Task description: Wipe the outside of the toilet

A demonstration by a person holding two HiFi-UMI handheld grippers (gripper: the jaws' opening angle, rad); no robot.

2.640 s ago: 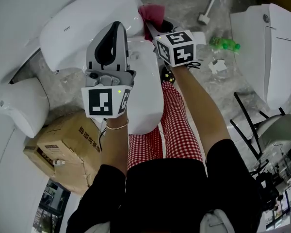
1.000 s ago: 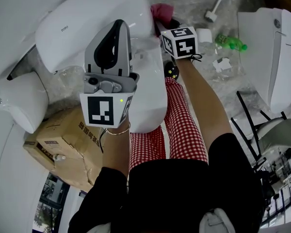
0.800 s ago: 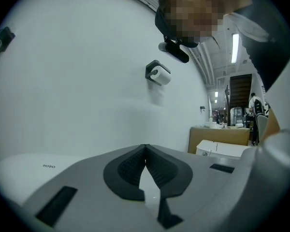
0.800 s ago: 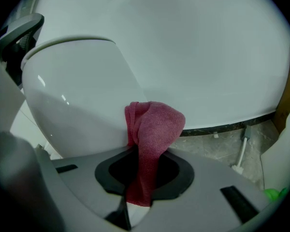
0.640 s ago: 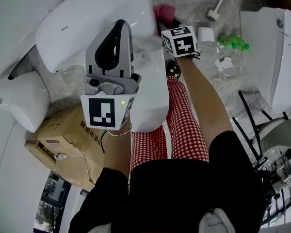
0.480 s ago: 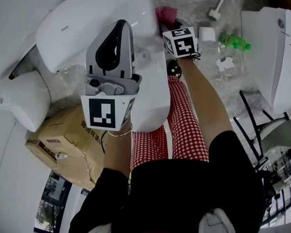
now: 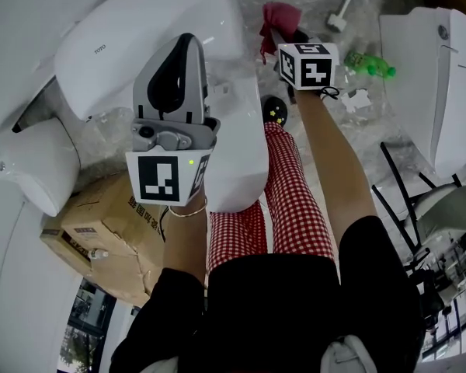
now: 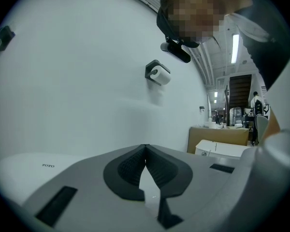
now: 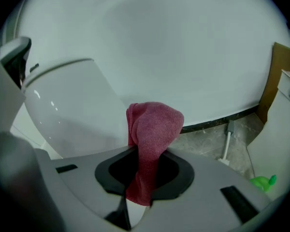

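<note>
Head view: person stands over white toilet (image 7: 132,33), seen from steeply above; red-check trousers (image 7: 291,200) below.
- Left gripper (image 7: 188,41) held over toilet body, between tank lid and bowl, marker cube toward camera.
- Right gripper (image 7: 283,39) reaches fwd on toilet's right side. Red cloth (image 7: 276,15) sticks out past its tips, just beside tank edge; contact w/ porcelain can't be told.
- Cardboard box (image 7: 101,224) on floor to toilet's left. Green bottle (image 7: 370,63) and white-handled tool (image 7: 342,8) on grey floor, well apart from toilet. Second white fixture (image 7: 443,76) at far right.

Left gripper view: left gripper (image 8: 145,148) has jaws together, tips meeting, only a thin sliver of gap lower down; nothing in them. White toilet (image 8: 34,166) surface w/ small brand mark lies beyond. Roll holder (image 8: 158,74) on white wall above.

Right gripper view: right gripper (image 9: 146,153) has jaws clamped on red cloth (image 9: 152,127), gap only as wide as the fabric. Cloth rises upright past tips, top folded over to right. Toilet (image 9: 72,105) tank at left behind it. White-handled tool (image 9: 226,140) and green bottle (image 9: 263,181) on floor at right.
</note>
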